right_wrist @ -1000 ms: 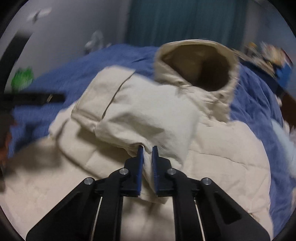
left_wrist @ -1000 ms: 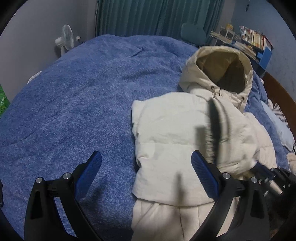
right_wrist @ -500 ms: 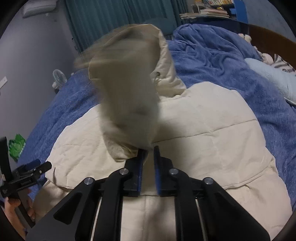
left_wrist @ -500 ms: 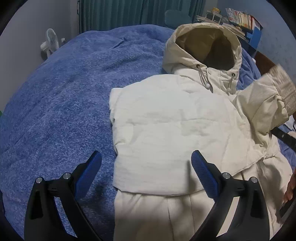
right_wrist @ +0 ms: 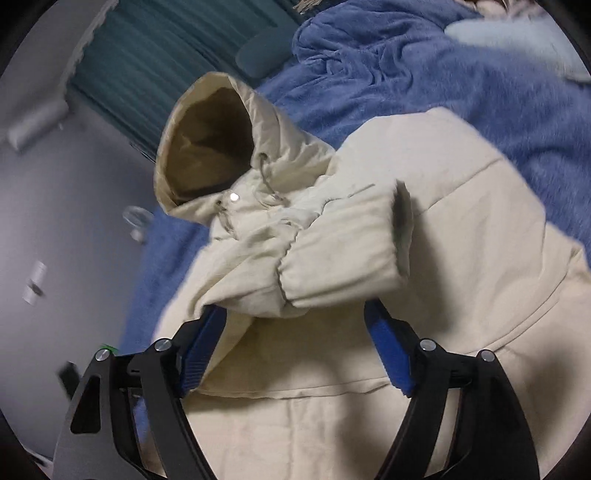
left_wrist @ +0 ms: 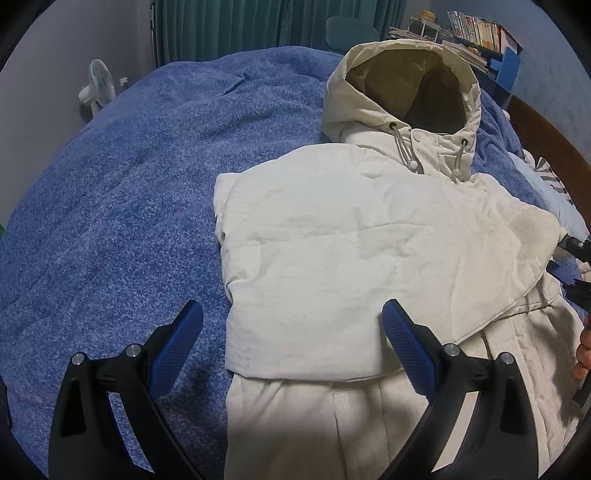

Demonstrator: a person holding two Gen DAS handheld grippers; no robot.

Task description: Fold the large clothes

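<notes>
A cream hooded jacket (left_wrist: 351, 251) lies on a blue bed cover (left_wrist: 110, 177), hood (left_wrist: 406, 81) at the far end. One sleeve is folded flat across its chest. My left gripper (left_wrist: 291, 347) is open and empty, hovering over the jacket's near left edge. In the right wrist view the jacket (right_wrist: 461, 229) fills the frame and the other sleeve (right_wrist: 332, 258) lies bunched across the chest, its cuff just beyond my right gripper (right_wrist: 295, 347), which is open with nothing between its jaws. The right gripper also shows in the left wrist view (left_wrist: 576, 266) at the jacket's right edge.
Teal curtains (left_wrist: 240, 26) and a white fan (left_wrist: 98, 86) stand beyond the bed. A shelf with books (left_wrist: 476, 29) is at the far right. A wooden bed frame (left_wrist: 546, 136) and a pale pillow (left_wrist: 546, 184) lie on the right.
My right gripper carried the sleeve over the chest, then opened and let it go. The left gripper stayed open and shifted toward the jacket.
</notes>
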